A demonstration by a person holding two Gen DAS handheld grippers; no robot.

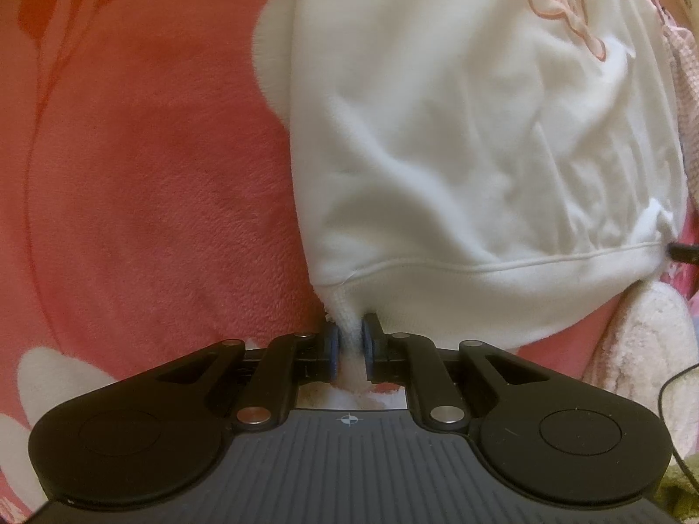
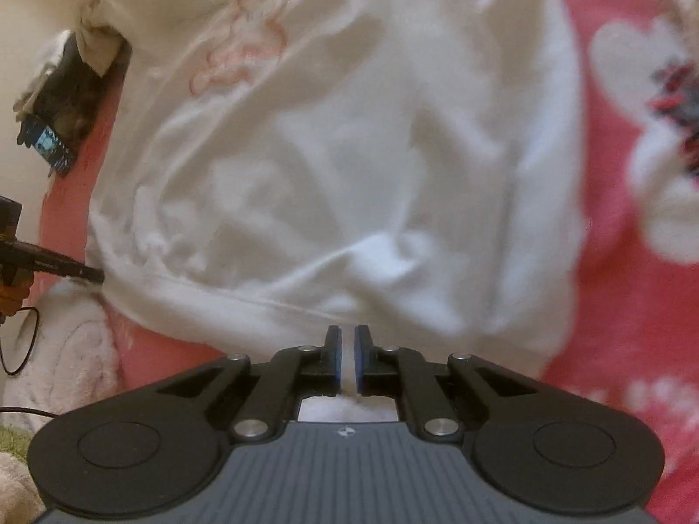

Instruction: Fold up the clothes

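Left claw (image 1: 349,340) pinching white sweatshirt (image 1: 480,131) hem corner, pink blanket (image 1: 153,174) beneath

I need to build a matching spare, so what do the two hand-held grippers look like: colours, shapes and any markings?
Both look alike. The left hand-held gripper and the right hand-held gripper each have a grey ribbed body with a small crosshair mark, two round black discs at the sides, black linkage arms with silver pivot pins, and narrow black fingers faced with blue pads. No sleeves or hands show.

open blanket (image 1: 153,174) left of sweatshirt (image 1: 480,131)
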